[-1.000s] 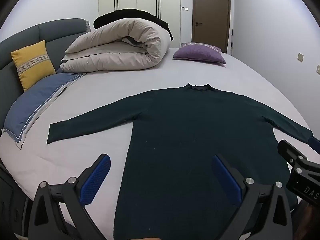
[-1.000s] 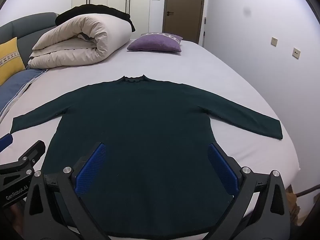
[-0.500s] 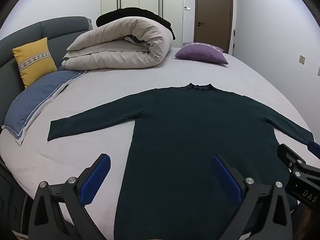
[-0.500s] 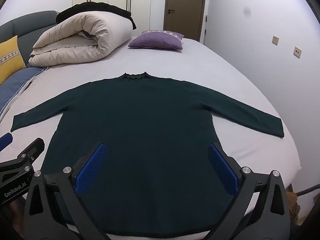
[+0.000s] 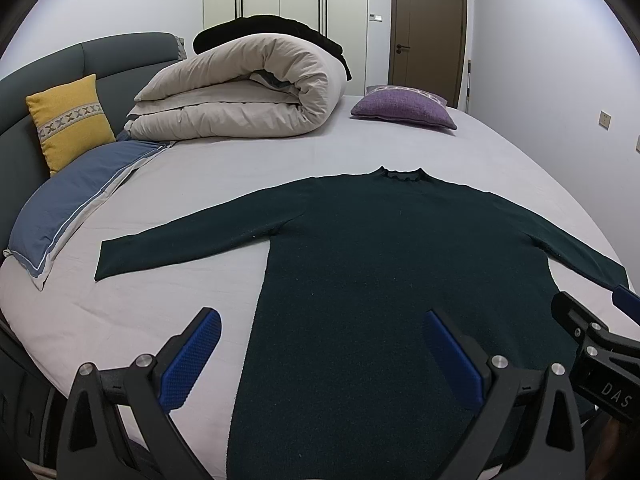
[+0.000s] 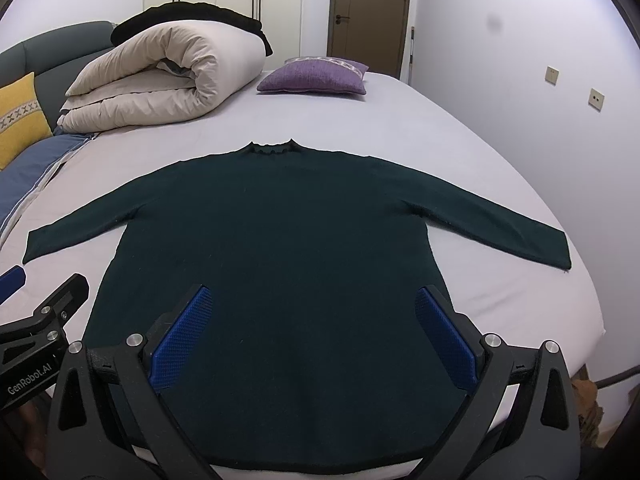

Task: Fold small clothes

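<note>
Here we are at the very start of the fold: the dark green sweater [image 6: 280, 248] lies flat and face-up on the bed [image 6: 420, 128], hem along the near edge, neck pointing toward the far edge, both sleeves stretched out to the sides, nothing folded over yet. The left gripper [image 5: 320, 354] hangs above the hem region, its blue fingers spread wide, one over bare sheet and one over the body of the garment, gripping nothing. The right gripper [image 6: 316, 330] hovers over the lower body, fingers likewise wide apart and empty. My read: this is the set-up before the first fold, and the next move looks like a sleeve job, so each gripper needs to travel out to a cuff, the left sleeve [image 5: 180, 240] toward the bed's left edge, the right sleeve [image 6: 500, 228] close to the right edge, pinch just the knit and carry it across the chest. The fabric looks like a soft, fuzzy knit with a small frilled collar [image 6: 272, 147], limp and likely to drape and drag, so a clean pinch without catching the smooth pale sheet matters. At the far left corner sits a rolled cream duvet [image 5: 248, 92], puffy and thick, with a nubby purple cushion [image 5: 404, 106] at the far edge, well apart from the sweater.
</note>
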`<state>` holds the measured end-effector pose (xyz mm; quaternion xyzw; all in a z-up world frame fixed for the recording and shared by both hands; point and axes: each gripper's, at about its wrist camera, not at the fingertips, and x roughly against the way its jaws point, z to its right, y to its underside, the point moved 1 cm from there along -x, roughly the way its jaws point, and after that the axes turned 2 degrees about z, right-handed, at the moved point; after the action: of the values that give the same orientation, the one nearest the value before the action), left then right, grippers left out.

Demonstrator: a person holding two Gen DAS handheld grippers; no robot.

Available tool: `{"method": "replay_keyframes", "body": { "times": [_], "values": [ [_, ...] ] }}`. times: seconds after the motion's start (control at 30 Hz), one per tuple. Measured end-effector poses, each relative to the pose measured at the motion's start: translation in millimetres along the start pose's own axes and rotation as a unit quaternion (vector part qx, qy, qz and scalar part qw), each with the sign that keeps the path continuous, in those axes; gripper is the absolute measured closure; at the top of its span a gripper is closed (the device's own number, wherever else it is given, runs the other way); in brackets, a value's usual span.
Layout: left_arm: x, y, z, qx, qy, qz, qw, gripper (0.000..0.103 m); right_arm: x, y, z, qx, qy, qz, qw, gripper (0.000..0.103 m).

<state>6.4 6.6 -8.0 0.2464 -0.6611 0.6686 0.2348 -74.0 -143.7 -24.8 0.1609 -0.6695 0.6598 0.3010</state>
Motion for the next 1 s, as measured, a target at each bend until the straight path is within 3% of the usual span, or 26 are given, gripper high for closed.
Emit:
{"method": "replay_keyframes", "body": {
  "times": [1.0],
  "values": [
    [-0.1,0.4,1.7,0.0,-0.002,0.001,1.0,0.0,-1.9,0.9,1.0,-0.002,-0.002,-0.004,1.0,0.0]
  ]
}}
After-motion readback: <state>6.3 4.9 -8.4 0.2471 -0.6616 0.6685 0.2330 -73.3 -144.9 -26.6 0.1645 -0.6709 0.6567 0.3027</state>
